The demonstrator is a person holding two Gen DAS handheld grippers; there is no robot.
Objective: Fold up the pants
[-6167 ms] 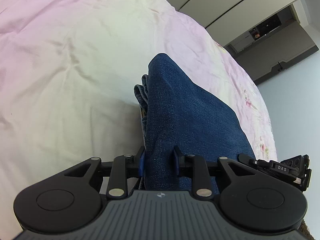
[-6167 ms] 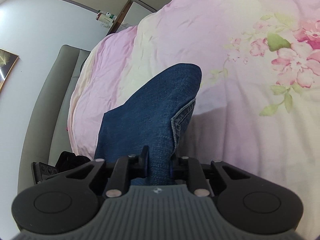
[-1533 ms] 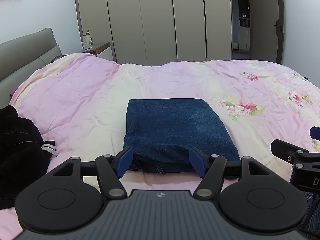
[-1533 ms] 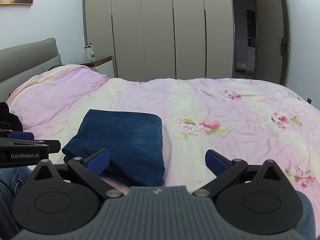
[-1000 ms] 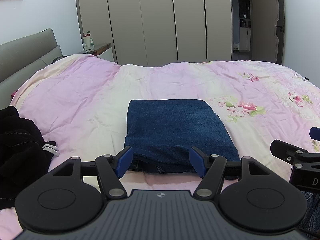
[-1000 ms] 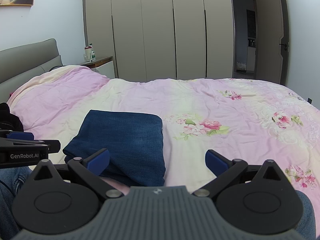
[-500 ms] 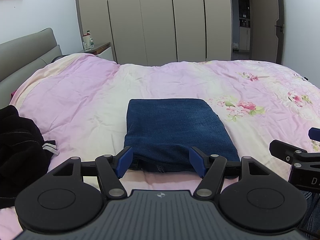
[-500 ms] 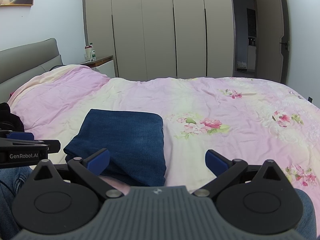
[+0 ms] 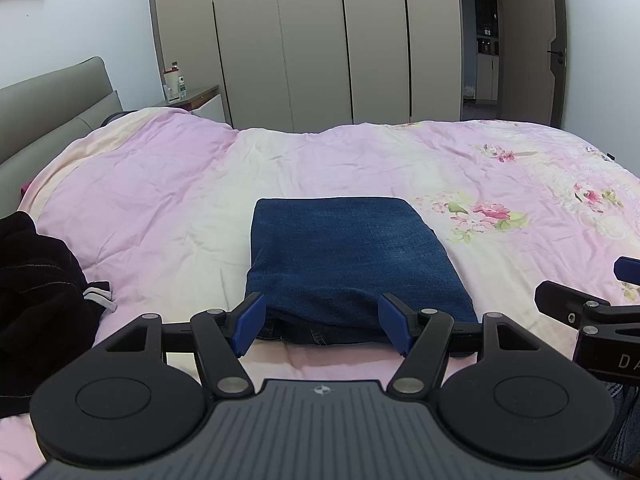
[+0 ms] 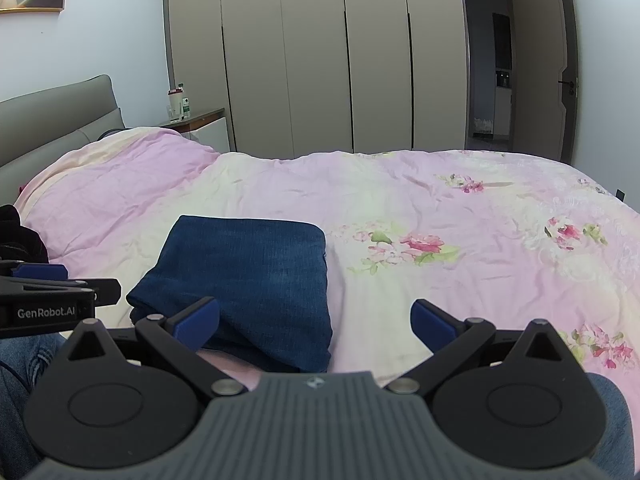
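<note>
1. The pants (image 9: 352, 256) lie on the bed as a compact dark-blue denim rectangle with several layers stacked. They rest on the pale middle band of the quilt (image 9: 160, 208), near its front edge. The far edge looks straight and rounded, while the near edge shows some loose seams and hems, so I judge the folding is finished or almost finished.

2. The left gripper (image 9: 322, 322) is held just in front of the near edge of the pants. Its jaws are wide apart, about as wide as the bundle, and they hold nothing. It seems placed so because the cloth is released and the person is only looking at the result.

3. The right gripper (image 10: 314, 318) hangs to the right of the bundle, also spread fully and empty. Its left pad is in front of the right corner of the denim, but I cannot tell whether it touches.

4. A black garment (image 9: 36, 288) is heaped at the left, well apart from the pants, probably waiting for its turn.

5. Behind the bed stand the wardrobe doors (image 9: 312, 40) and a grey headboard (image 9: 52, 96).
</note>
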